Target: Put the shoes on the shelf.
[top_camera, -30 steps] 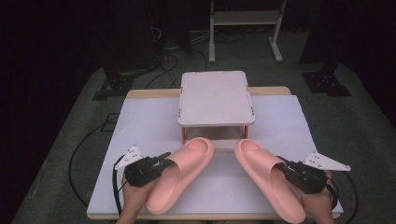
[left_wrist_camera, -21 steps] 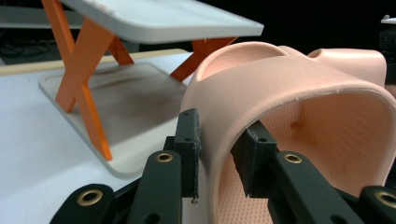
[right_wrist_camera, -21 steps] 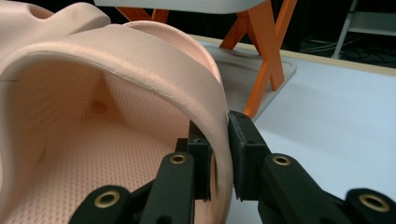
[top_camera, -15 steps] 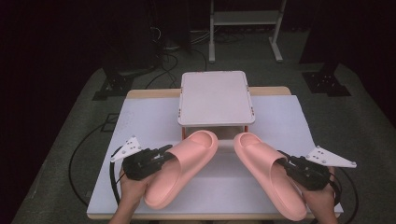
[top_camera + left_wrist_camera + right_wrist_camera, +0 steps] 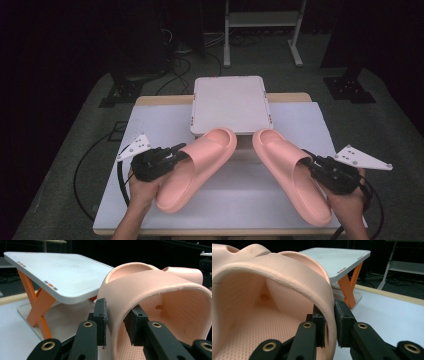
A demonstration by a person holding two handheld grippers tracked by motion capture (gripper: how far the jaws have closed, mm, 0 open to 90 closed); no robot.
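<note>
Two pink slide sandals hang above the white table [image 5: 300, 120]. My left gripper [image 5: 176, 153] is shut on the outer side of the left sandal's [image 5: 197, 165] strap; in the left gripper view its pads pinch the strap wall [image 5: 117, 315]. My right gripper [image 5: 309, 161] is shut on the outer side of the right sandal's [image 5: 290, 172] strap, and the strap edge [image 5: 329, 312] sits between the jaws. Both sandals point their toes toward a small white stand [image 5: 231, 102] with orange legs [image 5: 37, 305], and their toes reach its front edge.
The stand sits at the far middle of the table. A metal rack [image 5: 262, 25] and cables lie on the dark floor beyond. Black stands flank the table at the back left [image 5: 122, 85] and back right [image 5: 350, 85].
Both hands have lifted their sandals upward and slightly toward the stand. The grips are unchanged.
</note>
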